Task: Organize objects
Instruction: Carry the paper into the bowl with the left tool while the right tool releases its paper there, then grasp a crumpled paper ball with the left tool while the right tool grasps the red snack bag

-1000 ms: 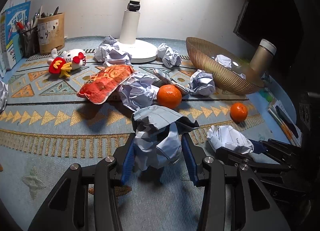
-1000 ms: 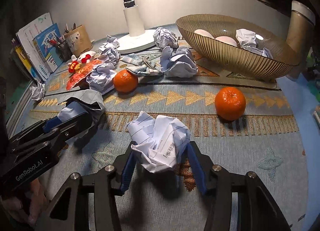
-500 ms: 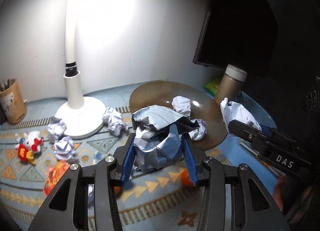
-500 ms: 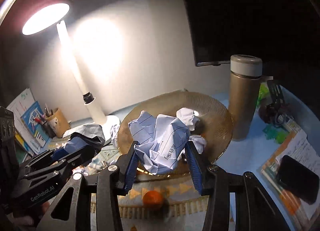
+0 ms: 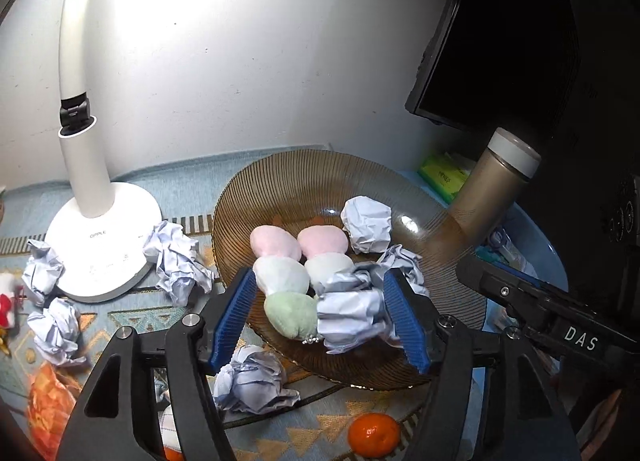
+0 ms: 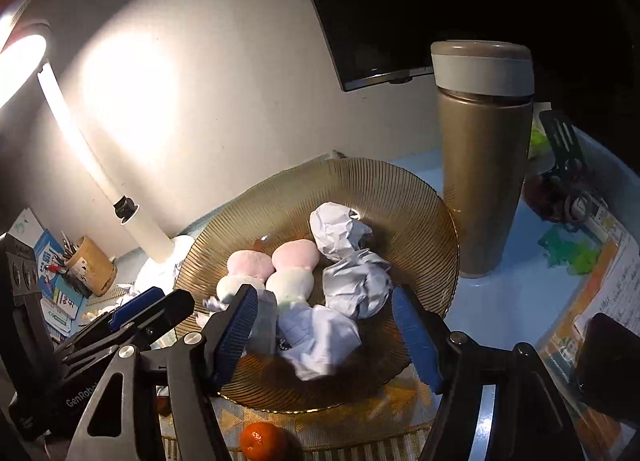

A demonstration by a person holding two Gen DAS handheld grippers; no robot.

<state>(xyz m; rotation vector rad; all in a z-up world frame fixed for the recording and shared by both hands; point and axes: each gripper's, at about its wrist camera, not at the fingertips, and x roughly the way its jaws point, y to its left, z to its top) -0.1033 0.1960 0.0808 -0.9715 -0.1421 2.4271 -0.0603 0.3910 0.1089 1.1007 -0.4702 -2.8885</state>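
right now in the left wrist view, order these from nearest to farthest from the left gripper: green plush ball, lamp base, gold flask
1. green plush ball, in the bowl, right between the left gripper's opening jaws
2. lamp base, off to the left on the mat
3. gold flask, behind the bowl, far right

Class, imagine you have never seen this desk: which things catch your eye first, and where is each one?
The amber ribbed glass bowl in the middle draws the eye, holding pastel plush dumplings and crumpled paper balls. The lit white desk lamp stands to its left and a tall gold flask to its right. Both hand-held grippers hover over the bowl, jaws opening.
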